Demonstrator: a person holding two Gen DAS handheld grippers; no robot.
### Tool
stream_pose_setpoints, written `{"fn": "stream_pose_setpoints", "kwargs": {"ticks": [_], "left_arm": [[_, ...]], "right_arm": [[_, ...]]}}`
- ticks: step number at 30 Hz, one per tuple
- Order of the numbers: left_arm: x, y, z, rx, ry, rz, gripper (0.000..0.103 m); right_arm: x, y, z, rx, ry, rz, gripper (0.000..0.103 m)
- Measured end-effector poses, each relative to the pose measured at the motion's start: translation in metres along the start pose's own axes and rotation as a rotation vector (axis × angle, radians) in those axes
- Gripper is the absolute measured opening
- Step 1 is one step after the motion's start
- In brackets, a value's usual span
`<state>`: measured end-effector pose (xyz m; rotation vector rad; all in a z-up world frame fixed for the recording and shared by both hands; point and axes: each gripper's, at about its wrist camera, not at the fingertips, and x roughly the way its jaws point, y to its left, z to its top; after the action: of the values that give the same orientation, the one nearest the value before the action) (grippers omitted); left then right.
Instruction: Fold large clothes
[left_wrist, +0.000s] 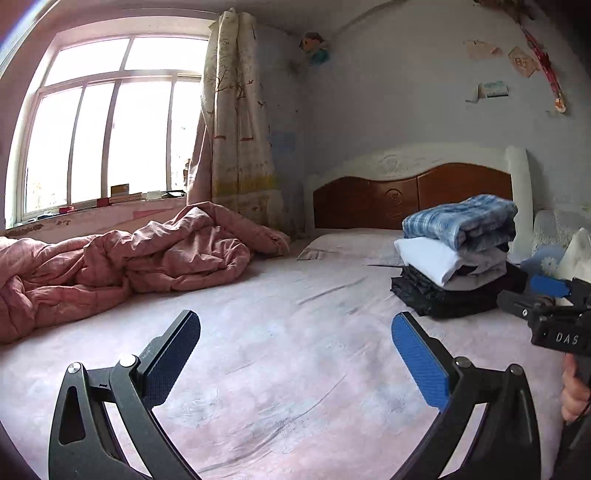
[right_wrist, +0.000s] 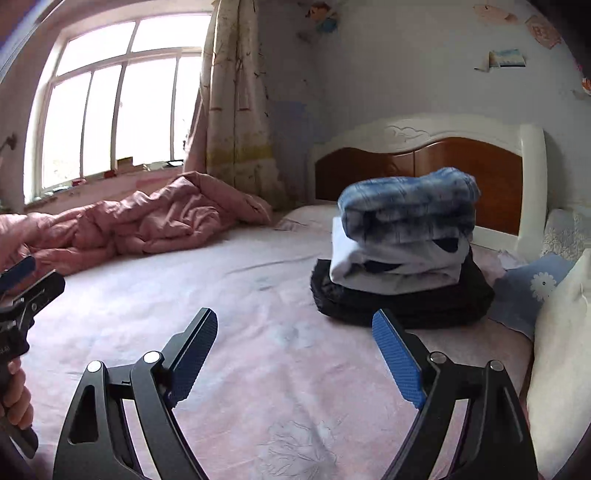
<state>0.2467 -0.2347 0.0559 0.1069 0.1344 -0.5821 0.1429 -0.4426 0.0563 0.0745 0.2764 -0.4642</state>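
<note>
Both grippers, left gripper (left_wrist: 295, 354) and right gripper (right_wrist: 295, 350), hover spread and empty over the bare bed sheet (left_wrist: 280, 332), the stack of folded clothes (right_wrist: 402, 251) ahead-right, so apparently between garments; next, fetch another unfolded piece.

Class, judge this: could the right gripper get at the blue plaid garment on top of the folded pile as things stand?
Probably yes: the right gripper is open and empty, and only bare sheet lies before the plaid garment.

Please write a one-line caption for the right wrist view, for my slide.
Open right gripper above the pink bedsheet, facing a stack of folded clothes near the headboard.
</note>
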Motion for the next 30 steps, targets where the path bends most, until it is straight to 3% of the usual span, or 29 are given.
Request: {"fn": "stream_pose_setpoints", "kwargs": {"ticks": [4, 7, 11, 19, 30], "left_arm": [[0.022, 0.003, -0.016, -0.021, 0.093, -0.003, 0.103], [0.016, 0.004, -0.02, -0.03, 0.069, -0.005, 0.103], [0.015, 0.006, -0.02, -0.031, 0.068, 0.008, 0.103], [0.009, -0.004, -0.019, 0.026, 0.048, 0.022, 0.103], [0.005, -0.003, -0.018, 0.027, 0.047, 0.025, 0.103]], "right_arm": [[0.016, -0.004, -0.014, 0.047, 0.01, -0.027, 0.088], [0.021, 0.005, -0.023, 0.008, -0.001, -0.073, 0.09], [0.014, 0.015, -0.025, -0.043, -0.044, -0.069, 0.103], [0.019, 0.02, -0.028, -0.059, -0.012, -0.08, 0.103], [0.016, 0.019, -0.029, -0.062, -0.027, -0.088, 0.103]]}}
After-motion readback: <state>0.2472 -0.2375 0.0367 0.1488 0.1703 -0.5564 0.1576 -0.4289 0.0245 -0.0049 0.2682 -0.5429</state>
